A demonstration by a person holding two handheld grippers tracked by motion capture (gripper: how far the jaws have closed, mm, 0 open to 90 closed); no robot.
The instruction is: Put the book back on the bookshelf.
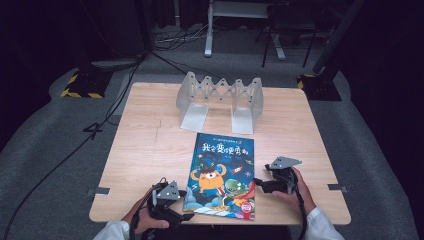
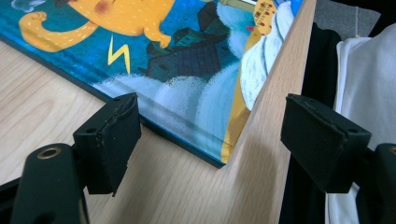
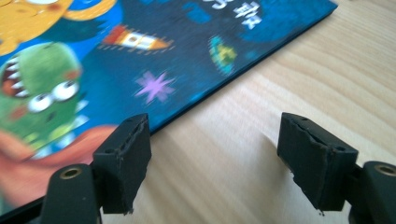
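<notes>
Both forearms in white sleeves come in over the near edge of the worktop (image 1: 150, 145), which is the biggest thing before me, a light wooden square on a grey carpet floor. At its far side stands a grey metal bookend rack (image 1: 220, 97), stretched out like an accordion, with nothing in it. Next in size is the picture book (image 1: 222, 176), lying flat with the cover up near the front edge, between the two hands; its near left corner reaches almost to the edge of the wood.

On the left, the left gripper (image 1: 186, 216) waits just beside that near corner. Its jaws are spread wide and hold nothing; one of them is close to the book's edge, the other hangs past the edge of the worktop. On the right, the right gripper (image 1: 258, 183) is low beside the book's right edge, also spread and not holding anything.

I judge that the step in hand is the approach to grasp the book, probably to stand it in the rack. The next move calls for sliding a jaw under the thin cover edge, which is difficult on a flat surface, then closing and lifting evenly.
</notes>
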